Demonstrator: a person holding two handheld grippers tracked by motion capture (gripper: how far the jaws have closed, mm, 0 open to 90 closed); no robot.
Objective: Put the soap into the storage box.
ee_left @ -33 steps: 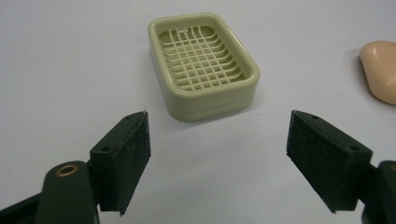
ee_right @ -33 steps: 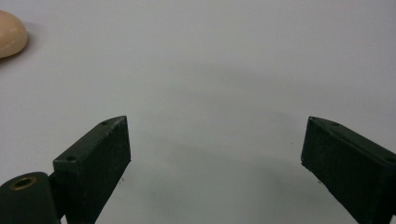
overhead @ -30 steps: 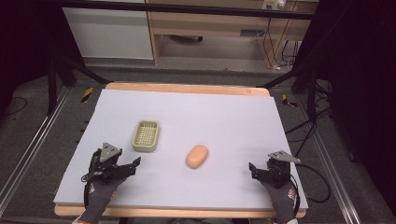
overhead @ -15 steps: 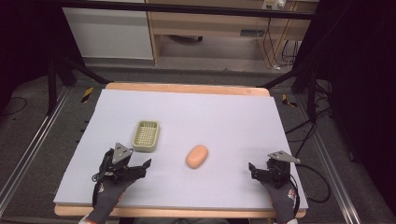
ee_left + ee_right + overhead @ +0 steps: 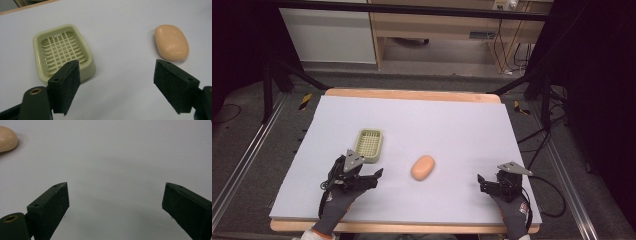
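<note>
Left tongs (image 5: 371,179) hover near the front-left of the bench (image 5: 452,115), jaws spread wide and gripping nothing, with the green soap dish (image 5: 369,146) just beyond them and the peach bar of soap (image 5: 423,167) off to their right, a little left of the bench's middle and toward the front edge. In the left gripper view the dish (image 5: 63,53) sits behind the left jaw and the soap (image 5: 171,42) lies past the right jaw, so the tongs (image 5: 125,82) point at the bare bench between the two. The likely job is soap into dish, and to do it well the left tongs should swing right until the bar sits squarely between the pads, then close across its narrow width, gently, since it looks smooth and could squirt out. The dish is empty and upright, apart from the soap, with open surface between them. Over at the front-right corner the right tongs (image 5: 486,182) wait, also wide open and empty, well apart from the soap (image 5: 7,138).
</note>
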